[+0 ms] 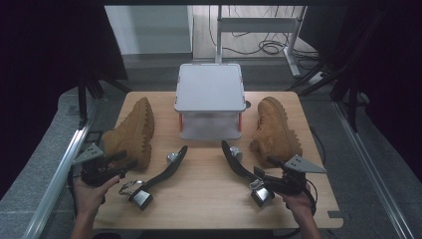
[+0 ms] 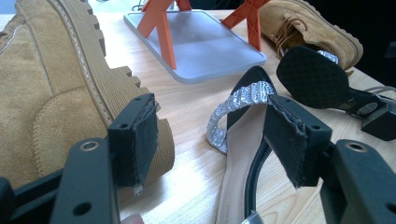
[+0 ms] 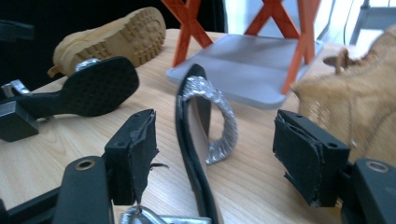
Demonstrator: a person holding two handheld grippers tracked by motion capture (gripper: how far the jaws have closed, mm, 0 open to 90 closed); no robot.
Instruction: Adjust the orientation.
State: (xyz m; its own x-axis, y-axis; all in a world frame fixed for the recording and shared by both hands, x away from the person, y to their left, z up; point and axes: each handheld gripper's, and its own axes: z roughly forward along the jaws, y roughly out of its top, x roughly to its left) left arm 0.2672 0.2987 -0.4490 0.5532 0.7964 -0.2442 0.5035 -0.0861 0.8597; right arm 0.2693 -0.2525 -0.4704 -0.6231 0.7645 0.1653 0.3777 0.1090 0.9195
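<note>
While both grippers' fingers open: L sandal (image 2: 243, 140) btwn left fingers (image 2: 135, 140), R sandal (image 3: 196, 154) btwn right fingers (image 3: 308, 158), ungripped.

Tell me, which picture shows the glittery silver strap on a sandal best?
The right gripper view: the silver strap arches up close, between open jaws. The left gripper view shows the other sandal's strap lying flatter. In the high view the straps are tiny glints.

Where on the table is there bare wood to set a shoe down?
Free: the patch between the two sandals, in front of the rack, down to the near edge. Crowded: both sides, where each boot lies beside a sandal.
</note>
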